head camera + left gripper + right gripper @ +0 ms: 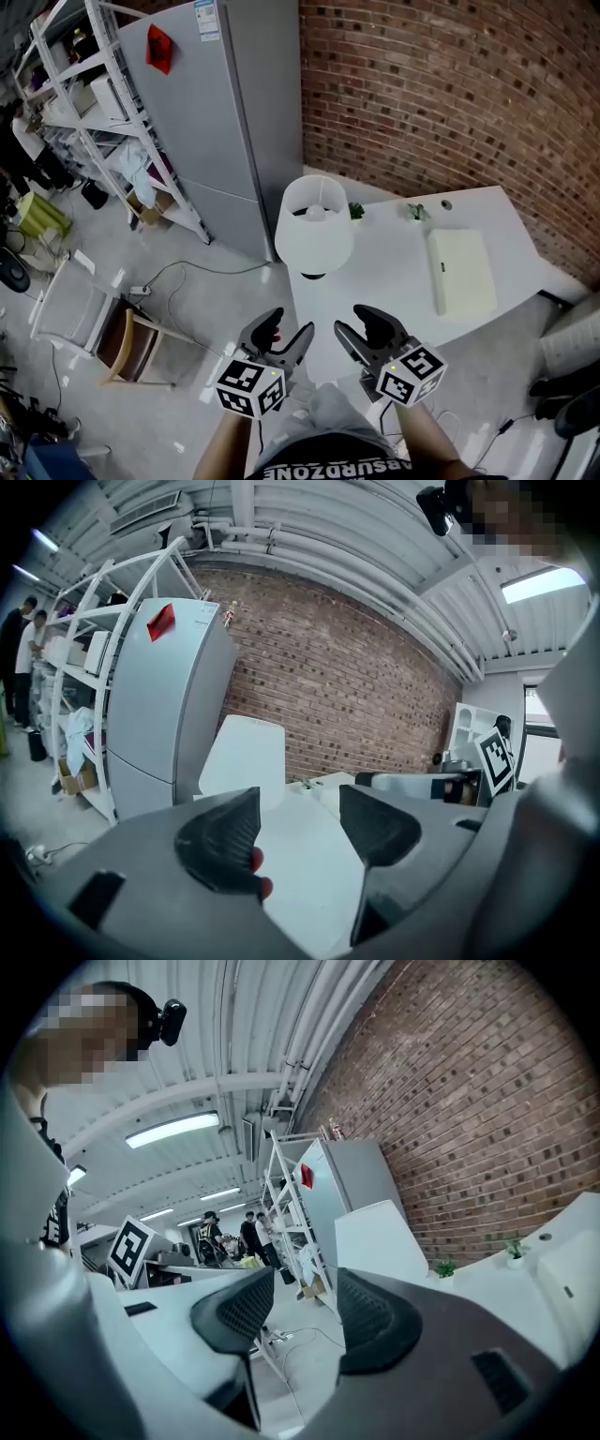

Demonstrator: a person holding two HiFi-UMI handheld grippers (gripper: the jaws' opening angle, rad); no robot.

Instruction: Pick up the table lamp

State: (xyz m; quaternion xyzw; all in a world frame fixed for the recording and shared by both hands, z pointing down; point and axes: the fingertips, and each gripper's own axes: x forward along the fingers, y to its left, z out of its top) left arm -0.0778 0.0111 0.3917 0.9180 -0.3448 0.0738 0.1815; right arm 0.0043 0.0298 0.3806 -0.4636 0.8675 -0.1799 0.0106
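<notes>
The table lamp (314,225) has a white drum shade and stands near the left edge of the white table (394,272). Both grippers hover side by side over the table's near end, short of the lamp. My left gripper (287,328) is open with nothing between its jaws. My right gripper (361,323) is open and empty too. In the left gripper view the lamp (244,761) stands ahead, above the left jaw of the left gripper (300,822). In the right gripper view the lamp (380,1237) rises beyond the right jaw of the right gripper (305,1312).
A flat white box (461,272) lies on the table's right part, with two small green plants (356,211) near the brick wall. A grey fridge (216,112) and a white shelf rack (103,122) stand left of the table. A wooden chair (122,347) sits on the floor at left.
</notes>
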